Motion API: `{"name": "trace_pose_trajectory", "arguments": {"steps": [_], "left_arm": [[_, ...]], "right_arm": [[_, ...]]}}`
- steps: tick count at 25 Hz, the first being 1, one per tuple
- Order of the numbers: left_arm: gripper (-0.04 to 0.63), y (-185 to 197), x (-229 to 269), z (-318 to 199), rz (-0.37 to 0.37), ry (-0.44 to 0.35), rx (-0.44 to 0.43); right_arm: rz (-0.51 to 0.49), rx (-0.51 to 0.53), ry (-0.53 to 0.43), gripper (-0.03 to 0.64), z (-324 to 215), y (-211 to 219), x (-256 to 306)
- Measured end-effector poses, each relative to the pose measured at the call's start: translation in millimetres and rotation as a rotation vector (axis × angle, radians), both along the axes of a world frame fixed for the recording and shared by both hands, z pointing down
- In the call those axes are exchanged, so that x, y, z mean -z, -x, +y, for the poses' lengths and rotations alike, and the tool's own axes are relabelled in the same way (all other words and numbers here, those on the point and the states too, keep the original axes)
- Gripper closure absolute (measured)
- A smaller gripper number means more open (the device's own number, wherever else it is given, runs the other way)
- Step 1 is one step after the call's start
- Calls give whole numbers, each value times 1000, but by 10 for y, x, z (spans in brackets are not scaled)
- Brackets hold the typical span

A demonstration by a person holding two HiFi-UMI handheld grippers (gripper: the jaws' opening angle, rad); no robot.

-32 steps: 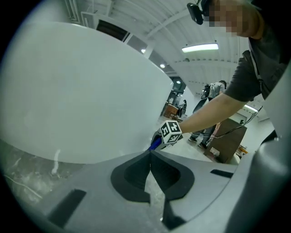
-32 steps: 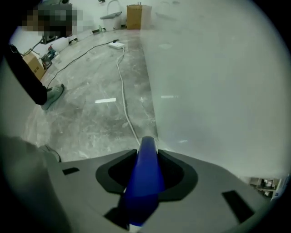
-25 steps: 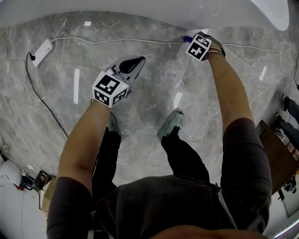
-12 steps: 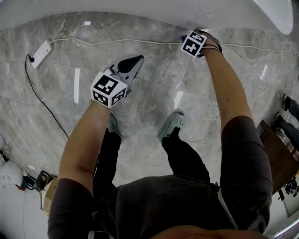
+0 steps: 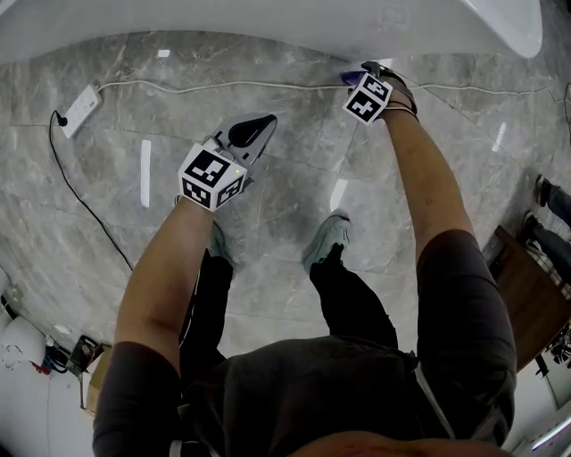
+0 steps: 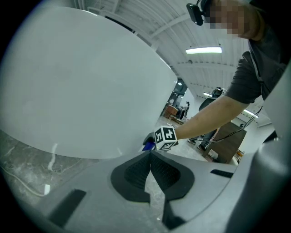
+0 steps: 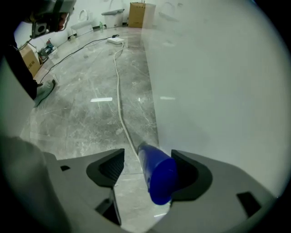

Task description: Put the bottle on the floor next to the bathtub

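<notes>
While the person stands on the grey marble floor (image 5: 107, 232), both tongs are held low toward the white bathtub (image 5: 268, 18) along the top of the head view.

Right gripper (image 5: 364, 80), upper right of the head view: its own view shows the jaws set apart. The blue bottle (image 7: 157, 175) stands between them, touching the pad on the frame's right, with a clear gap to the pad on the left. The bottle is just beside the bathtub wall (image 7: 218, 82). Its far end appears to meet the floor, though the wide-angle view leaves this uncertain.

Left gripper (image 5: 252, 129), left of centre in the head view: jaws closed tip to tip, nothing between them, held well apart from the bottle.

A white cable (image 5: 223, 83) runs along the floor near the tub to a power strip (image 5: 78, 101) at upper left.
</notes>
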State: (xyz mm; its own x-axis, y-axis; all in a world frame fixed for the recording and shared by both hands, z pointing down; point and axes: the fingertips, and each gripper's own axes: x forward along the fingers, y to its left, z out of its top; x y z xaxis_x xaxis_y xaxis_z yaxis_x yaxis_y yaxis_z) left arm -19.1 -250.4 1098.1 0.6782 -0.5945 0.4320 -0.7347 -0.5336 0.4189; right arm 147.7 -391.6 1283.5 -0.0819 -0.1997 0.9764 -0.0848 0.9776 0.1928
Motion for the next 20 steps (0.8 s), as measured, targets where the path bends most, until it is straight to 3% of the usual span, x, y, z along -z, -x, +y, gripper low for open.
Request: {"name": "trace_pose_trajectory", "arguments": {"steps": [10, 20], "left_arm": [[595, 0, 472, 133, -19, -36, -49], [595, -140, 1853, 319, -27, -58, -53]], "right_arm": [[-59, -48, -101, 282, 0, 78, 849], [-106, -157, -93, 282, 493, -105, 2509]]}}
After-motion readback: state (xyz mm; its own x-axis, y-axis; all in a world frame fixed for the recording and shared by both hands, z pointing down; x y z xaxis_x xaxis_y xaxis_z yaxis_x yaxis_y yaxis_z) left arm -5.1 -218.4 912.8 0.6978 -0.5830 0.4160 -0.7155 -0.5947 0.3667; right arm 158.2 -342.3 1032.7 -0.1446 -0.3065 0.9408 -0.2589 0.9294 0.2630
